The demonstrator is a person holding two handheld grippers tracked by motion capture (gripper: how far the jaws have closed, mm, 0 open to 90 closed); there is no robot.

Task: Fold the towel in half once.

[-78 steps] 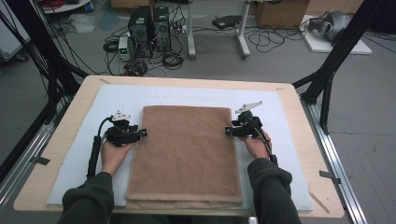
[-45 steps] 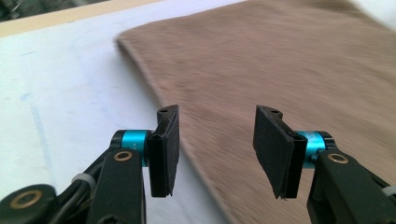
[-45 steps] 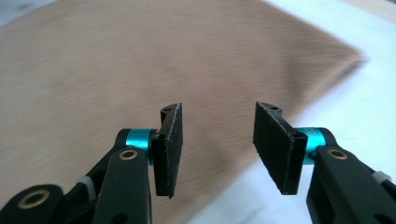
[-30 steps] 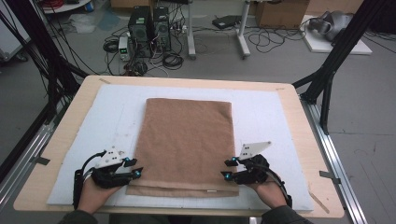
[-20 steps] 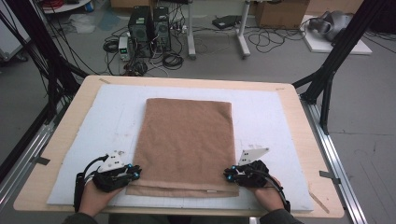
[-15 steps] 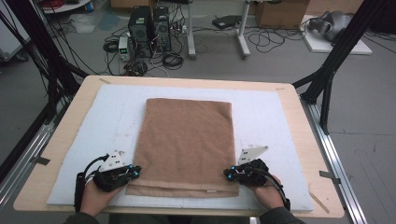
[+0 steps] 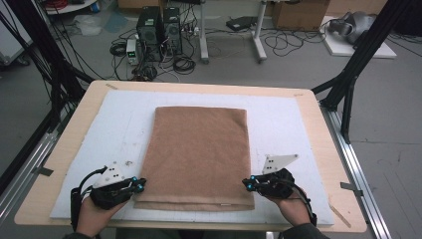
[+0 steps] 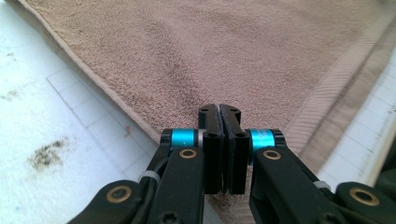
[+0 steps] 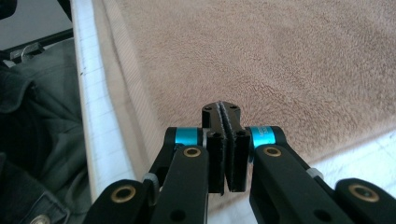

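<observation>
a brown towel is laid flat on a white mat, folded, w/ its long sides running away from the person. the l gripper is seen at the towel's near-left corner, held in the l hand; the r gripper is at the near-right corner, held in the r hand.

in the l gripper view the jaws are pressed together, and towel pile is seen right under and around the fingertips; the corner edge is pinched between them as far as can be told. the hemmed band runs off to the right of the fingers, mat to the left.

in the r gripper view the jaws are likewise closed tight, w/ a thin grey line of pad between the tips. the towel's edge is nipped there; its body spreads ahead and to the right of the fingers, the banded hem to their left, and beyond that a grey-green sleeve.

both jaw pairs have just been closing, w/ towel edge between them. both grippers lie low on the mat, pointing inward at each other across the near hem.
</observation>
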